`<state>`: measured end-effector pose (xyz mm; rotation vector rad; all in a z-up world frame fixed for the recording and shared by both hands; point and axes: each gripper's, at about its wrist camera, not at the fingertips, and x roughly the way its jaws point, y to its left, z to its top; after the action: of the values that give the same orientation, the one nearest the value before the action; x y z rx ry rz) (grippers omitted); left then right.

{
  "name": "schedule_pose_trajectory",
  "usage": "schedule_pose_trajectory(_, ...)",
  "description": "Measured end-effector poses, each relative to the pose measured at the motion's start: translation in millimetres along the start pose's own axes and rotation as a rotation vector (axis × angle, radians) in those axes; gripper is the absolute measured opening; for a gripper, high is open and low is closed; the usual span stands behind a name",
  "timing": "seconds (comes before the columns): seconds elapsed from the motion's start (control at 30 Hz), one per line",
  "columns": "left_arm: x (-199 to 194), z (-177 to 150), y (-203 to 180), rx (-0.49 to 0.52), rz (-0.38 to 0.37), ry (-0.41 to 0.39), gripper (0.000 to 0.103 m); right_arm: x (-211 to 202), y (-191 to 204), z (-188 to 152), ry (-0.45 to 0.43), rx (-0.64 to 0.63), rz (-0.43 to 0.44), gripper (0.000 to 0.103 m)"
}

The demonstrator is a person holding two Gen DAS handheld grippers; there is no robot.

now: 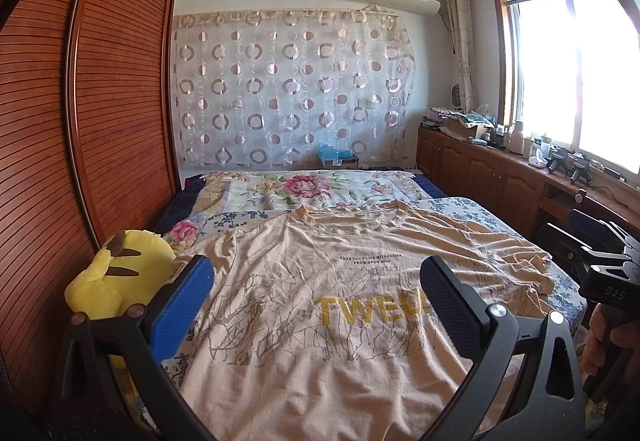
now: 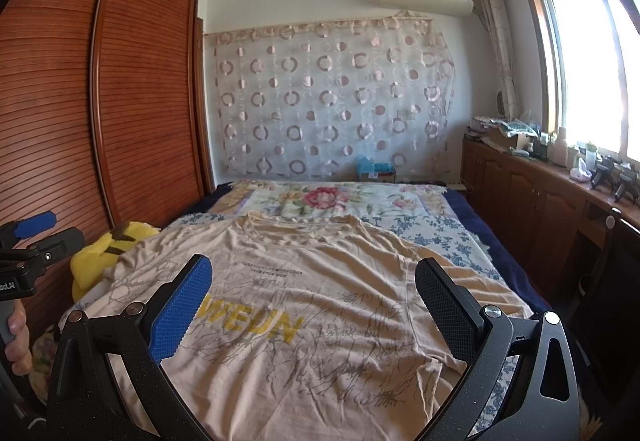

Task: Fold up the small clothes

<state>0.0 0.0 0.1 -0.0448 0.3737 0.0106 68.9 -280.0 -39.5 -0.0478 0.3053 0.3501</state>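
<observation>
A beige T-shirt (image 1: pixel 340 305) with yellow letters and grey branch prints lies spread flat, front up, on the bed, collar at the far end. It also shows in the right wrist view (image 2: pixel 320 313). My left gripper (image 1: pixel 316 301) is open and empty, held above the shirt's lower part. My right gripper (image 2: pixel 314 301) is open and empty, above the shirt's lower right part. The right gripper's body shows at the right edge of the left wrist view (image 1: pixel 600 269); the left gripper's body shows at the left edge of the right wrist view (image 2: pixel 28 241).
A yellow plush toy (image 1: pixel 120 273) lies at the bed's left edge beside the wooden wardrobe (image 1: pixel 80 121). A floral blanket (image 1: pixel 312 189) covers the far end of the bed. Wooden cabinets (image 1: pixel 500 173) with clutter stand under the window on the right.
</observation>
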Motion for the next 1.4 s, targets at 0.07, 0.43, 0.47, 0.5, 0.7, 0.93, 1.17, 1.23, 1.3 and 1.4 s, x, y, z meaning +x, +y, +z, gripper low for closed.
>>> schedule_pose_trajectory(0.07, 0.4, 0.1, 0.5, 0.0, 0.0, 0.001, 0.103, 0.0, -0.1, 0.0, 0.0, 0.0, 0.0, 0.103)
schedule_pose_trajectory(0.43, 0.1, 0.1, 0.0, 0.002, 0.001, 0.0, 0.103, 0.2, -0.3, -0.2, 0.0, 0.0, 0.001, 0.103)
schedule_pose_trajectory(0.47, 0.1, 0.1, 0.2, 0.001, 0.001, -0.001, 0.103, 0.3, -0.3, -0.2, 0.0, 0.0, 0.0, 0.103)
schedule_pose_trajectory(0.5, 0.1, 0.0, 0.0, 0.002, 0.001, -0.001, 0.103, 0.4, -0.5, -0.2, 0.0, 0.001, 0.001, 0.103)
schedule_pose_trajectory(0.7, 0.1, 0.0, 0.0, 0.003, 0.0, -0.001, 0.103, 0.4, -0.2, -0.3, 0.0, 0.001, 0.001, 0.103)
schedule_pose_trajectory(0.93, 0.2, 0.0, -0.1, 0.003, 0.001, -0.001, 0.103, 0.2, -0.1, 0.0, 0.0, 0.001, 0.001, 0.103)
schedule_pose_trajectory(1.17, 0.1, 0.0, -0.2, 0.004, 0.001, -0.001, 0.103, 0.4, 0.2, 0.4, 0.0, 0.001, 0.001, 0.103)
schedule_pose_trajectory(1.23, 0.1, 0.0, -0.2, 0.004, 0.002, -0.001, 0.103, 0.6, 0.4, 0.6, 0.0, 0.001, 0.0, 0.103)
schedule_pose_trajectory(1.3, 0.1, 0.0, -0.3, 0.004, 0.002, 0.0, 0.103, 0.6, 0.4, 0.6, -0.001, 0.001, 0.002, 0.103)
schedule_pose_trajectory(1.4, -2.3, 2.3, 1.7, 0.003, 0.002, 0.001, 0.103, 0.6, -0.1, 0.3, 0.0, 0.001, 0.001, 0.103)
